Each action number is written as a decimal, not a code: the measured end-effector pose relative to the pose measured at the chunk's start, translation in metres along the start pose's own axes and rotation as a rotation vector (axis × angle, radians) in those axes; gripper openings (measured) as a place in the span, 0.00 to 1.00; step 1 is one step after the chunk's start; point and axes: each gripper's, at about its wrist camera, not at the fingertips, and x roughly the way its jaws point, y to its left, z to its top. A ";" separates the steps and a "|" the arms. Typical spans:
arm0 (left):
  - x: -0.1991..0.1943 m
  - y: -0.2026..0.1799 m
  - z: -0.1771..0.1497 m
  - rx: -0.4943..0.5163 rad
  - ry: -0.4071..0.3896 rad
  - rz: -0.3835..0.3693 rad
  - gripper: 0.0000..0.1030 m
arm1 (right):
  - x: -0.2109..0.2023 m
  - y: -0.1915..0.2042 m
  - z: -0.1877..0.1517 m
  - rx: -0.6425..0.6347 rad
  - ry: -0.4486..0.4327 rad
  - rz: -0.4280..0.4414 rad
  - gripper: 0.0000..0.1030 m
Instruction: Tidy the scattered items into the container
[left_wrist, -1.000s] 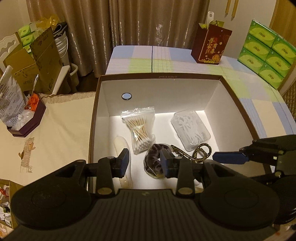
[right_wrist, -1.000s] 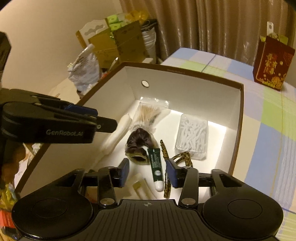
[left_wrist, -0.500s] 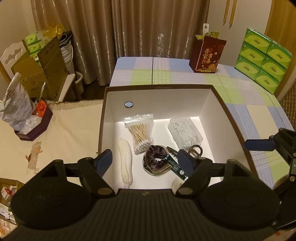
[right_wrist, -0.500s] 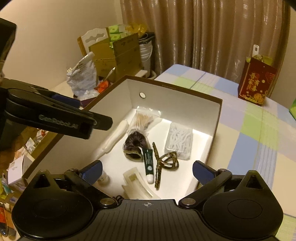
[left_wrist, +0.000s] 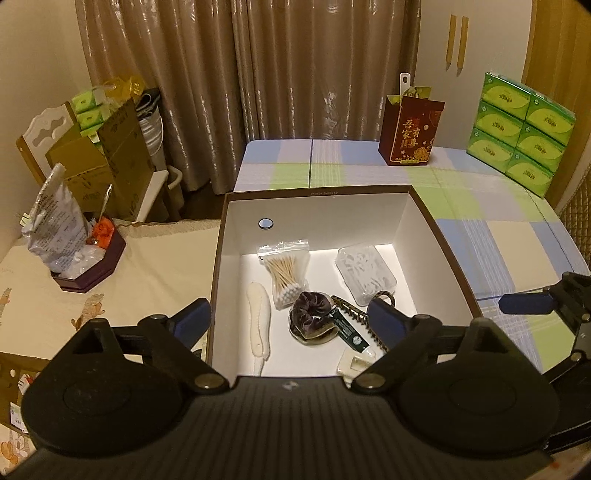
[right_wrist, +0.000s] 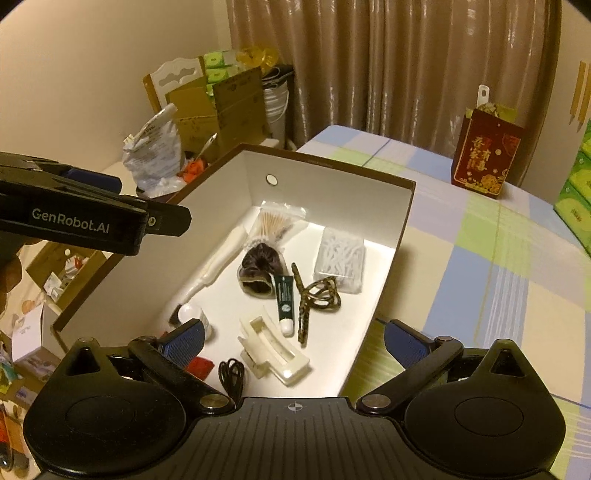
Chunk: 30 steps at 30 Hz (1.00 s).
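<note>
A white box with a brown rim (left_wrist: 317, 190) holds the items: a bag of cotton swabs (left_wrist: 286, 271), a clear case of floss picks (left_wrist: 364, 271), a dark scrunchie (left_wrist: 312, 314), a green tube (left_wrist: 349, 330), a leopard hair clip (right_wrist: 317, 295), a long white piece (left_wrist: 258, 321) and a cream claw clip (right_wrist: 273, 350). My left gripper (left_wrist: 290, 317) hovers above the box's near end. Its jaws are opening and nothing is between them. My right gripper (right_wrist: 295, 336) hangs open and empty over the near right corner.
A small white bottle (right_wrist: 194, 315), black hair ties (right_wrist: 231, 373) and a red item (right_wrist: 199, 367) lie at the box's near end. A red gift bag (left_wrist: 410, 133) and green tissue packs (left_wrist: 521, 129) stand on the checked cloth. A dark tray (left_wrist: 88, 269) sits left.
Both grippers spread their jaws wide and drew up and back from the box. More of the box floor and the items in it shows now.
</note>
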 end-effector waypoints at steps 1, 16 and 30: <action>-0.003 -0.001 -0.001 -0.002 -0.002 0.001 0.87 | -0.002 0.000 -0.001 -0.002 0.000 -0.001 0.98; -0.046 -0.020 -0.025 -0.053 -0.027 0.041 0.88 | -0.037 -0.001 -0.023 -0.058 -0.019 0.029 0.98; -0.075 -0.050 -0.052 -0.129 -0.013 0.124 0.89 | -0.062 -0.018 -0.046 -0.132 -0.017 0.079 0.98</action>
